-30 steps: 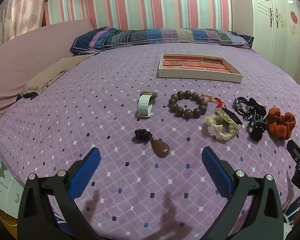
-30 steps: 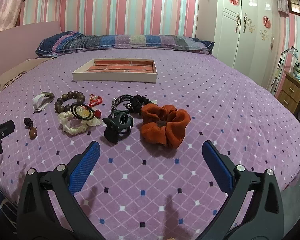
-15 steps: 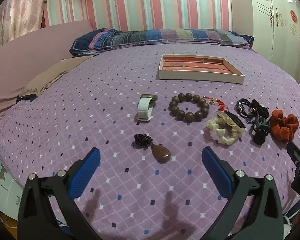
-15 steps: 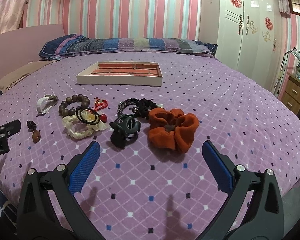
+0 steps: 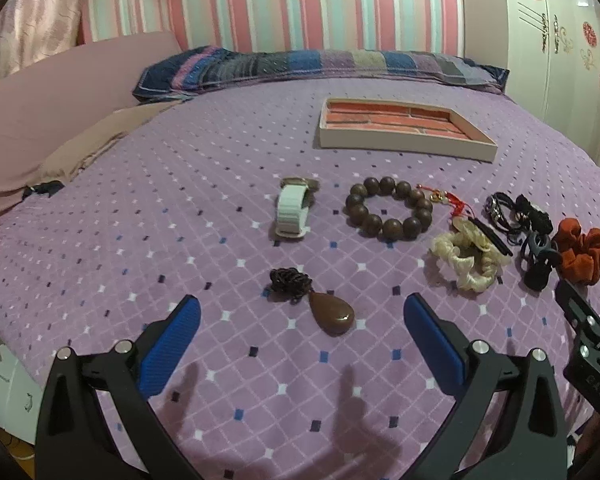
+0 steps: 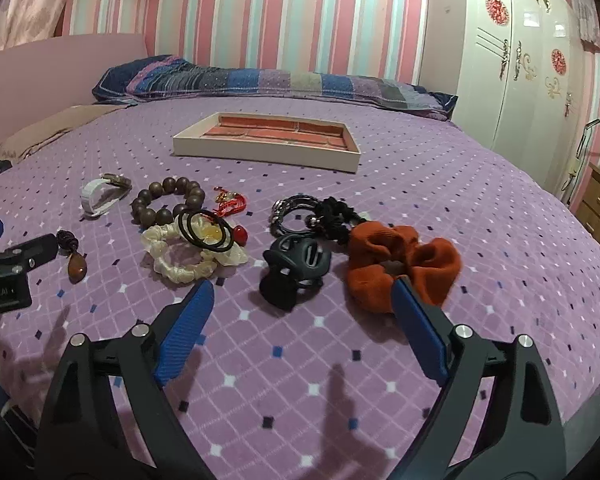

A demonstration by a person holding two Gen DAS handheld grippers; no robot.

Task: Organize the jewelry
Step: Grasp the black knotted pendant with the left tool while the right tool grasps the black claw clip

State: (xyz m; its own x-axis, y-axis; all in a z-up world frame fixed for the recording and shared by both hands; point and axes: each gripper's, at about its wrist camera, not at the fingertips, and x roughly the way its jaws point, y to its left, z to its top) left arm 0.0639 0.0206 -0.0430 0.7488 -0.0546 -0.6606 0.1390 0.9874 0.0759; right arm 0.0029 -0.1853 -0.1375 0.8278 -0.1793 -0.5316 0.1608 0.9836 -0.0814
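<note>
Hovering low over the purple bed [image 5: 140, 208], both grippers had their jaws spread wide with nothing in them. The left gripper [image 5: 302, 322] sat just short of the teardrop pendant [image 5: 332, 312]; the right gripper [image 6: 302, 302] had the black claw clip [image 6: 296, 266] between its tips, and its right pad covered the near edge of the orange scrunchie [image 6: 404, 260]. The wooden bead bracelet [image 5: 388, 208], white watch [image 5: 294, 208] and cream scrunchie [image 5: 464, 258] lay well short of the brick-lined tray [image 5: 404, 144]. That dark tangle [image 6: 320, 212] behind the clip was hard to make out, honestly.
</note>
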